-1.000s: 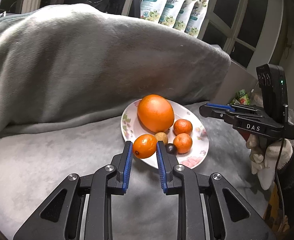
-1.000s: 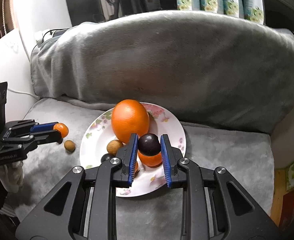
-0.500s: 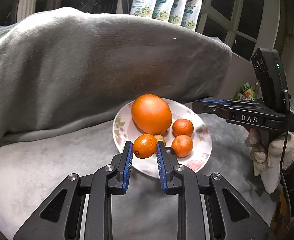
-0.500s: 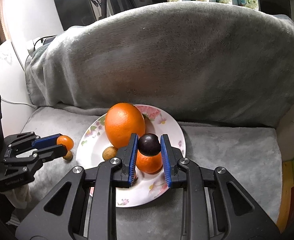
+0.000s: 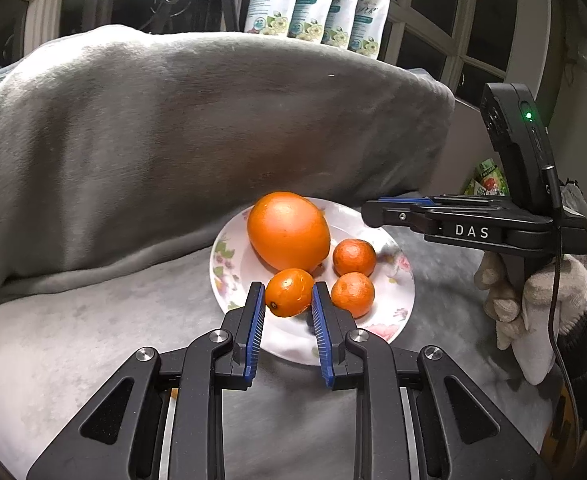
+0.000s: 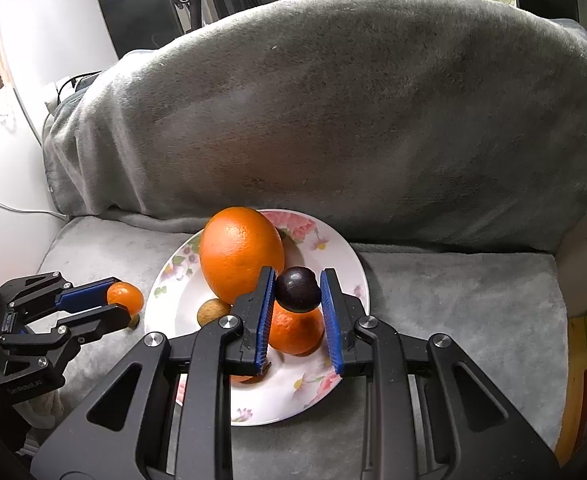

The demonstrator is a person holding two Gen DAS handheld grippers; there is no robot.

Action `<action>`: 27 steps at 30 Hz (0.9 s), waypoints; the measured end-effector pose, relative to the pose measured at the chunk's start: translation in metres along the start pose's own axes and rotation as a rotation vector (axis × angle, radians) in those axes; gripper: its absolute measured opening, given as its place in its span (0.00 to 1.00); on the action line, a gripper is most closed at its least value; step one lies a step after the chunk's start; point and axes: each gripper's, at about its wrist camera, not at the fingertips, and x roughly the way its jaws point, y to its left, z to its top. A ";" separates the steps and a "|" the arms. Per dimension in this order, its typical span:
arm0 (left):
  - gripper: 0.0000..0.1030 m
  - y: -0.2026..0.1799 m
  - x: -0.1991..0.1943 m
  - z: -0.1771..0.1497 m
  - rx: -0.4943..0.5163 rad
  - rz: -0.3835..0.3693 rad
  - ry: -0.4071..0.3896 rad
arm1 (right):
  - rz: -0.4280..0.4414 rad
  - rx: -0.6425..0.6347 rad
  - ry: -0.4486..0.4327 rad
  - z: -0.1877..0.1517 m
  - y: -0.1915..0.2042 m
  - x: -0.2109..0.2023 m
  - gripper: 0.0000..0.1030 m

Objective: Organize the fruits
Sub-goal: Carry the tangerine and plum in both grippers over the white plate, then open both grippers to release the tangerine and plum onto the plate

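Observation:
A floral white plate (image 5: pixel 229 264) (image 6: pixel 333 248) sits on a grey blanket-covered seat. It holds a large orange (image 5: pixel 288 231) (image 6: pixel 240 254), two small mandarins (image 5: pixel 354 257) (image 5: pixel 352 294) and a small brown fruit (image 6: pixel 212 311). My left gripper (image 5: pixel 286 297) is shut on a small orange kumquat (image 5: pixel 289 297), held above the plate's near left edge; it also shows in the right wrist view (image 6: pixel 124 297). My right gripper (image 6: pixel 296 287) is shut on a dark purple round fruit (image 6: pixel 297 289), held above a mandarin (image 6: pixel 295 330) on the plate.
A big grey blanket mound (image 5: pixel 173 128) rises behind the plate. Green-white pouches (image 5: pixel 317 8) stand on the sill behind. A small brown fruit (image 6: pixel 134 321) lies on the seat left of the plate. A colourful package (image 5: pixel 487 178) sits at the far right.
Both grippers have risen slightly and drawn back with their fruits still gripped. The left gripper's kumquat is nearer the plate's edge in the right wrist view.

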 end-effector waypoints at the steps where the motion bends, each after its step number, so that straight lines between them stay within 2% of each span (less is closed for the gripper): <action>1: 0.22 -0.001 0.000 0.000 0.001 -0.001 0.000 | -0.002 -0.006 -0.001 0.000 0.001 0.000 0.23; 6: 0.22 -0.002 0.001 0.001 0.004 -0.007 0.002 | 0.001 -0.017 0.005 0.000 0.004 0.001 0.25; 7: 0.22 -0.003 0.001 0.001 0.006 -0.008 0.003 | 0.000 -0.019 0.004 0.000 0.005 0.001 0.32; 8: 0.22 -0.003 0.001 0.001 0.007 -0.007 0.003 | 0.000 -0.018 0.000 0.000 0.005 0.000 0.43; 10: 0.24 -0.003 0.001 0.002 0.008 -0.004 0.001 | -0.004 -0.014 -0.013 0.000 0.005 -0.002 0.55; 12: 0.34 -0.003 0.000 0.002 0.005 -0.004 -0.002 | 0.000 -0.012 -0.022 0.001 0.004 -0.005 0.57; 17: 0.52 -0.004 -0.002 0.002 0.011 -0.006 -0.009 | -0.013 -0.017 -0.037 0.000 0.005 -0.009 0.77; 20: 0.66 -0.006 -0.003 0.002 0.011 0.004 -0.010 | -0.014 -0.016 -0.042 0.000 0.006 -0.012 0.79; 23: 0.78 -0.006 -0.003 0.002 0.010 0.022 -0.011 | -0.025 -0.016 -0.047 0.001 0.006 -0.013 0.88; 27: 0.79 -0.006 -0.003 0.001 0.007 0.047 -0.001 | -0.028 -0.018 -0.050 0.000 0.008 -0.016 0.88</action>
